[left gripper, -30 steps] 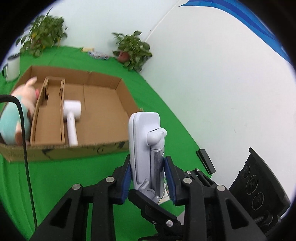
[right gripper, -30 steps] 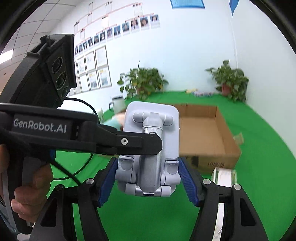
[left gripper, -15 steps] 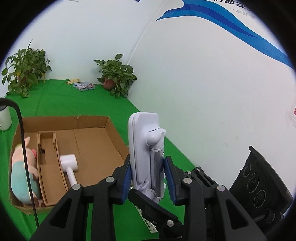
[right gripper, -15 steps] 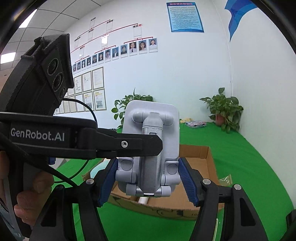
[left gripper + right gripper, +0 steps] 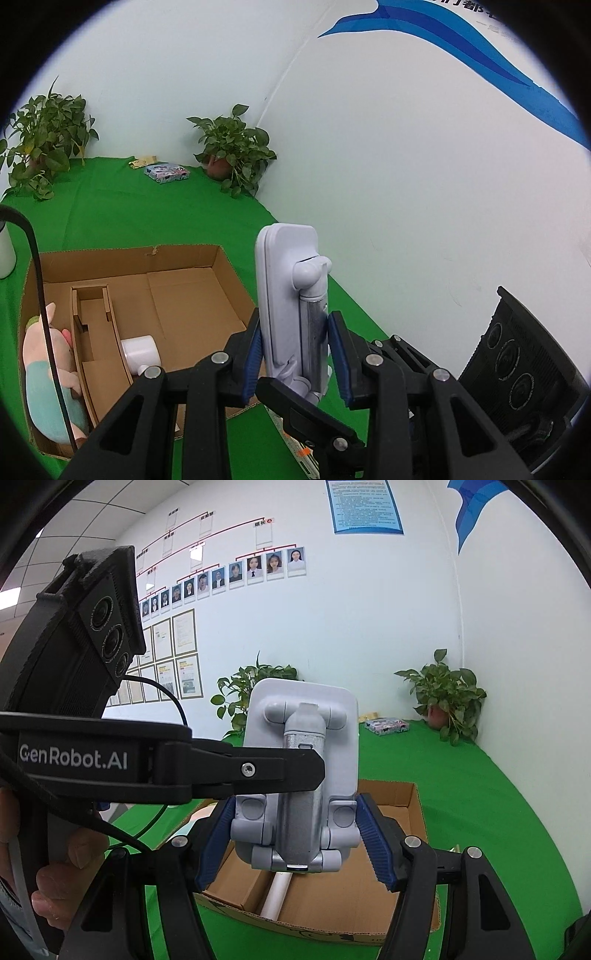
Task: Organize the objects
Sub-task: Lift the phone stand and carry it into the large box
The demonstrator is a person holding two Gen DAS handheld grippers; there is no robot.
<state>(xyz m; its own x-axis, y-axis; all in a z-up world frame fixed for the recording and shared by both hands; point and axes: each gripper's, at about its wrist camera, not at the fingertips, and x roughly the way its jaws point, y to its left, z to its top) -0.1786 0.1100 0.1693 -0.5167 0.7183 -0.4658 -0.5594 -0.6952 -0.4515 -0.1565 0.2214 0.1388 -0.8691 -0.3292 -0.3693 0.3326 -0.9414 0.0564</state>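
Left wrist view
- Held thing: a pale grey folding phone stand (image 5: 288,295), a flat rounded plate standing upright with a hinged arm and a metal-looking stem on its right side.
- Left hand-held gripper (image 5: 295,365): closed narrowly on the phone stand, blue pads pressing its edge on one side and its stem on the other; a black finger of the other tool crosses below it.
- Cardboard box (image 5: 229,273): at 9 o'clock from the stand, open-topped, lying on the green surface (image 5: 147,218), well below the stand.
- Box contents: a pink and teal plush toy (image 5: 40,373) in the left compartment, a cardboard divider (image 5: 96,332), a white hair dryer (image 5: 140,350) in the large compartment.
- Background: two potted plants (image 5: 232,147) and a small printed box (image 5: 166,172) at 11 o'clock by the white wall.

Right wrist view
- Phone stand (image 5: 301,775): seen from its back, showing rounded hinge knuckles at top and bottom and a central stem; it is raised over the cardboard box (image 5: 417,812).
- Right hand-held gripper (image 5: 295,842): set fairly wide, its ribbed blue pads holding the lower sides of the stand.
- Left tool: its black finger reaches in from 9 o'clock across the stem; a person's hand (image 5: 62,878) grips the handle at 8 o'clock.
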